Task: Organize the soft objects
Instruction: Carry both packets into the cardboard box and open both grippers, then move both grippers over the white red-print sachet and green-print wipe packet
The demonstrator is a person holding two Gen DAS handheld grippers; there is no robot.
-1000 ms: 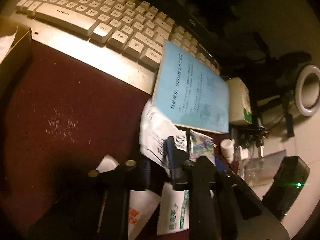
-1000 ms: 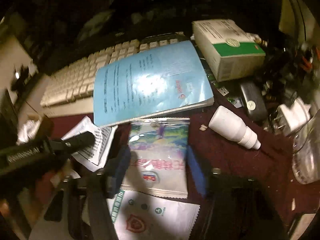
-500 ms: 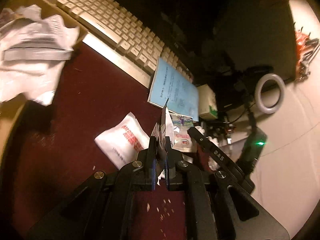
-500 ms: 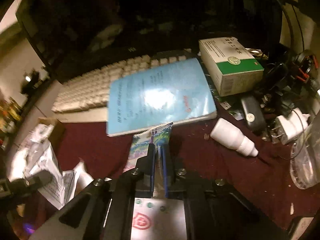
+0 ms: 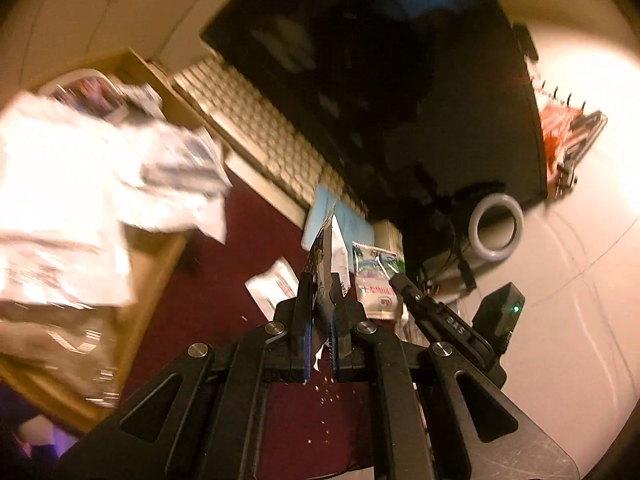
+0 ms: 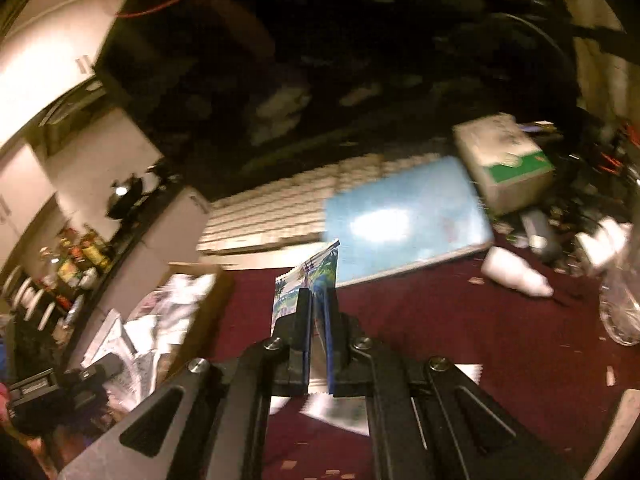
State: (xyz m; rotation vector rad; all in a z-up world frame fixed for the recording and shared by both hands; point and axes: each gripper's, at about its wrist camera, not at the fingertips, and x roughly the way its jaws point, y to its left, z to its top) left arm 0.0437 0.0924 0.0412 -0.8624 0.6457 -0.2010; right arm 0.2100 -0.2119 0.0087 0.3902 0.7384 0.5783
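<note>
Left gripper (image 5: 320, 300): jaws clamped together on a thin dark-printed packet (image 5: 322, 256), which stands on edge between the blue pads, its top corner poking up past the fingertips. The packet is lifted clear of the desk (image 5: 224, 280), whose surface is dark red.

Right gripper (image 6: 318, 312): jaws pressed together on a colourful packet (image 6: 316, 276) with a palm-tree print, held upright, upper edge sticking out above the pads. It also hangs above the dark red desk surface. In the left wrist view the same packet (image 5: 376, 280) shows just right of the left gripper, with the right gripper's black finger beside it.

Just beyond the left gripper, a white pouch with red print (image 5: 274, 286) lies flat on the desk. Under the right gripper, another white packet (image 6: 340, 408) lies on the desk, mostly hidden by the fingers.

Left side: a cardboard box (image 5: 156, 256) piled with crumpled white packets and wrappers (image 5: 72, 192), blurred. The same box (image 6: 208, 304) sits left of the right gripper.

Further back: a blue booklet (image 6: 404, 224) resting partly on a pale keyboard (image 6: 272, 216), and behind that a dark monitor (image 5: 380, 80). Right of the booklet, a white and green carton (image 6: 504, 164). Near it, a small white bottle (image 6: 512, 272) lying on its side, then a tangle of cables and plugs, too blurred to sort. A ring light (image 5: 496, 228) stands at the desk's far right edge.
</note>
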